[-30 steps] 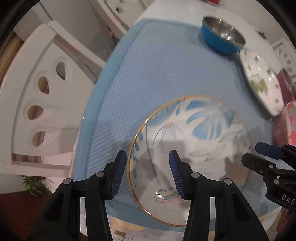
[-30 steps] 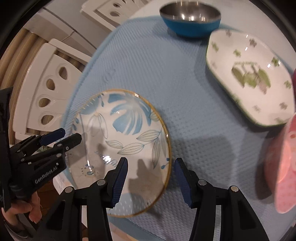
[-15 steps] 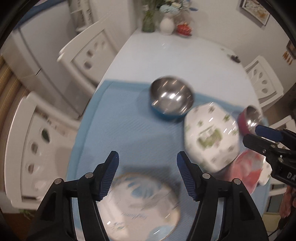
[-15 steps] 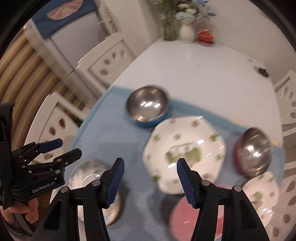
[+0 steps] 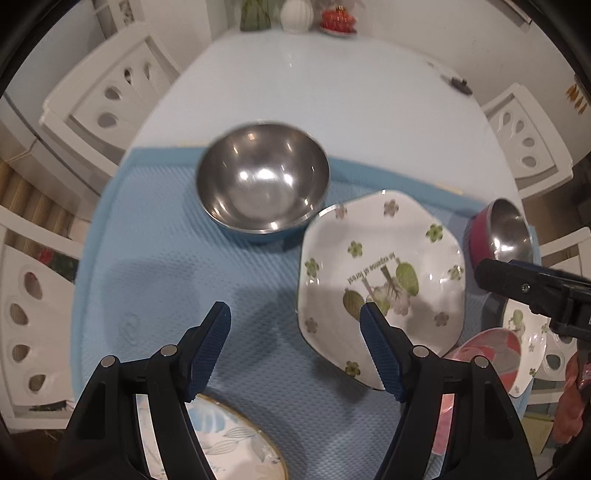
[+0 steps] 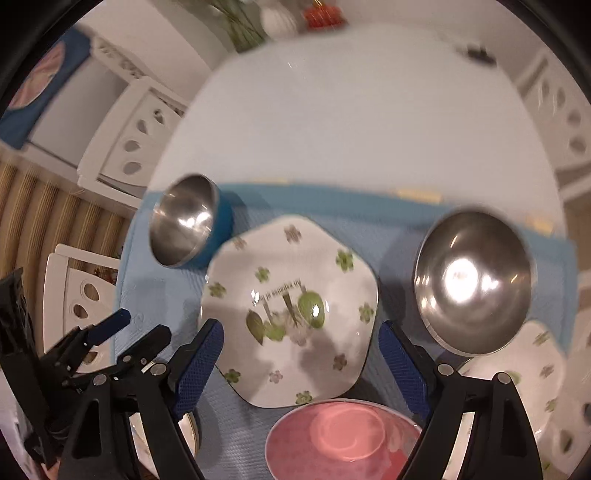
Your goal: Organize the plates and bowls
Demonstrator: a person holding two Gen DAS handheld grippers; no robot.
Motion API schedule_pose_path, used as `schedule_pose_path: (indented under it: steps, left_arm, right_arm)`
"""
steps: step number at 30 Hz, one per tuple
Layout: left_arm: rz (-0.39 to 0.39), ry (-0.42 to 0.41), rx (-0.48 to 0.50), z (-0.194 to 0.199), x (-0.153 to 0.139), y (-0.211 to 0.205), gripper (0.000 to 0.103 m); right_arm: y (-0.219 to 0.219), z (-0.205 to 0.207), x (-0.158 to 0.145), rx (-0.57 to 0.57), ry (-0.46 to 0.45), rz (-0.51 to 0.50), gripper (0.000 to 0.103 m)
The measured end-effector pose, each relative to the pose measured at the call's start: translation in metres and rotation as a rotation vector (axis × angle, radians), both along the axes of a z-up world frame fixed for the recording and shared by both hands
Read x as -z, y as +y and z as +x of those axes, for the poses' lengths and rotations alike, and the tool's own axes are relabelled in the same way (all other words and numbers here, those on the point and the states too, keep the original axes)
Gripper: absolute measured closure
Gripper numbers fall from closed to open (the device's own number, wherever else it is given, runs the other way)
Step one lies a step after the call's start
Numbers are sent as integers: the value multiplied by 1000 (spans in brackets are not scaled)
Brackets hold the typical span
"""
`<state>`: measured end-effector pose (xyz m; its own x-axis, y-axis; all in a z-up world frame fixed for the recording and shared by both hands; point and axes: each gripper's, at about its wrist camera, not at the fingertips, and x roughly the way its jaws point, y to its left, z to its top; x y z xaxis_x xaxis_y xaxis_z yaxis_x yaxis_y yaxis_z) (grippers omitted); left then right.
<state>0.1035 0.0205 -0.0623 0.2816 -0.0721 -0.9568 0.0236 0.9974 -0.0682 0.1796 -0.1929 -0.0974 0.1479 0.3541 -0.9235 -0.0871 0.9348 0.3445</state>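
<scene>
On a blue mat [image 5: 155,280] lie a blue-sided steel bowl [image 5: 262,184], a white octagonal plate with green flowers [image 5: 384,273], a red-sided steel bowl [image 5: 508,229], a pink plate [image 6: 343,435], a small white flowered plate [image 6: 517,373] and a blue-leaf plate with a gold rim [image 5: 236,446]. My left gripper [image 5: 295,350] is open and empty above the mat, the leaf plate below it. My right gripper [image 6: 299,365] is open and empty above the octagonal plate [image 6: 291,306]. The left gripper also shows in the right wrist view [image 6: 122,339].
The mat lies on a white table [image 5: 314,85] with white chairs [image 5: 107,96] around it. A vase and a red object [image 5: 336,18] stand at the far end. A small dark item [image 5: 460,83] lies far right.
Both grippers have risen and tilted up from the blue-leaf plate and opened wider. The view now takes in the whole mat; the right gripper has shifted right over the octagonal plate.
</scene>
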Motion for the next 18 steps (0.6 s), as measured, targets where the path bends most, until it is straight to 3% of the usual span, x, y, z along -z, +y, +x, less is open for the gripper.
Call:
schedule_pose_path:
  steps: [3, 8, 18]
  left_arm:
    - [5, 31, -1, 3, 16, -1, 32]
    - [-15, 70, -10, 11, 36, 1, 32]
    - [-38, 91, 27, 29, 55, -9, 32]
  right_arm:
    - [-6, 3, 23, 32, 67, 52, 18]
    - [2, 7, 49, 14, 117, 31, 18]
    - [3, 20, 74, 13, 139, -25, 18]
